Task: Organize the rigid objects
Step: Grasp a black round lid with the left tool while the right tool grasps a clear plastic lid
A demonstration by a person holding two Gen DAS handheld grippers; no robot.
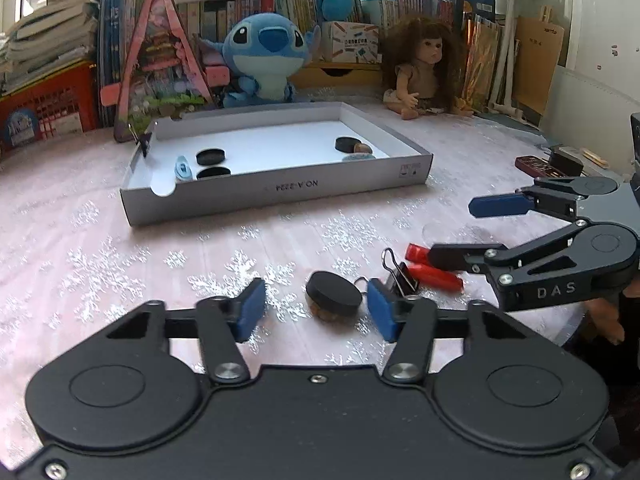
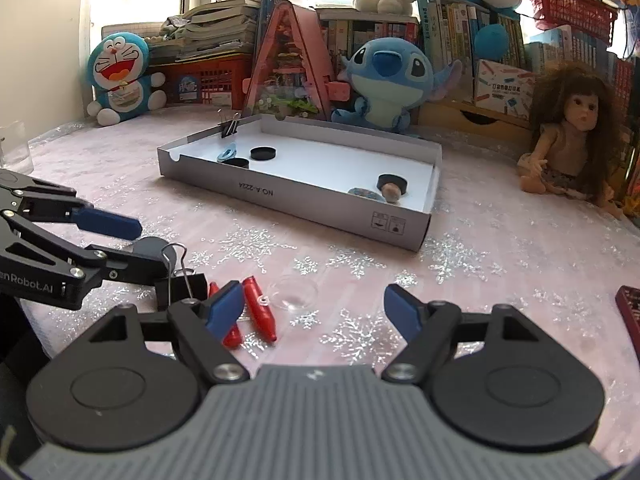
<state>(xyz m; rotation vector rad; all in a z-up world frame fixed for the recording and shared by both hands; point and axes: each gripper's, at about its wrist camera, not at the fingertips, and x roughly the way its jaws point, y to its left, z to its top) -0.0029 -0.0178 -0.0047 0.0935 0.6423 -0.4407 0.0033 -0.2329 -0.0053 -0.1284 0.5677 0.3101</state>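
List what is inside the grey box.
In the grey box: three black discs, a light-blue piece, a brown pebble, a blue-grey item half hidden behind its front wall.

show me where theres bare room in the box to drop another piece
The white box floor is bare across its middle, between the black discs and blue clip at one end and the disc, stone and blue piece at the other. Both ends are crowded; a binder clip grips one wall.
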